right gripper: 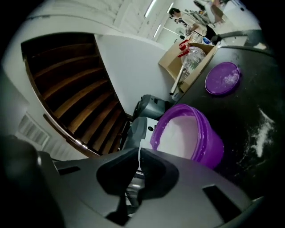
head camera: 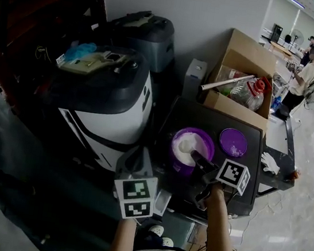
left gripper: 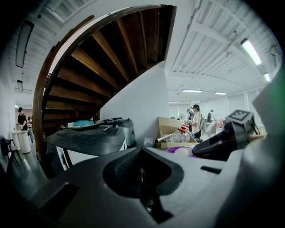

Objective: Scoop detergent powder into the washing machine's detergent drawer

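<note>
Head view is showing the purple tub (head camera: 191,153) of white detergent powder (head camera: 188,144) sitting open on a dark tabletop (head camera: 175,119), just to the 4 o'clock side of the frame's centre. Its purple lid (head camera: 233,142) is lying flat at the tub's 3 o'clock, near it but apart. The right gripper (head camera: 196,155) is reaching in from 5 o'clock, with its tips hanging over the tub's near rim. Right gripper view is showing this gripper's (right gripper: 137,153) jaws pressed together with nothing between them, the tub (right gripper: 209,142) sitting just past them at 1 o'clock. A dusting of spilled powder (right gripper: 260,131) is lying on the tabletop at 3 o'clock. The left gripper (head camera: 135,159) is hanging at the tub's 8 o'clock, off the table's edge and beside the white, dark-topped washing machine (head camera: 107,109). Left gripper view is showing that gripper's (left gripper: 140,156) jaws closed on each other and empty, pointing toward the machine (left gripper: 84,142) at 10 o'clock. A cardboard box (head camera: 245,53) holding bottles is standing at the tub's 1 o'clock.
</note>
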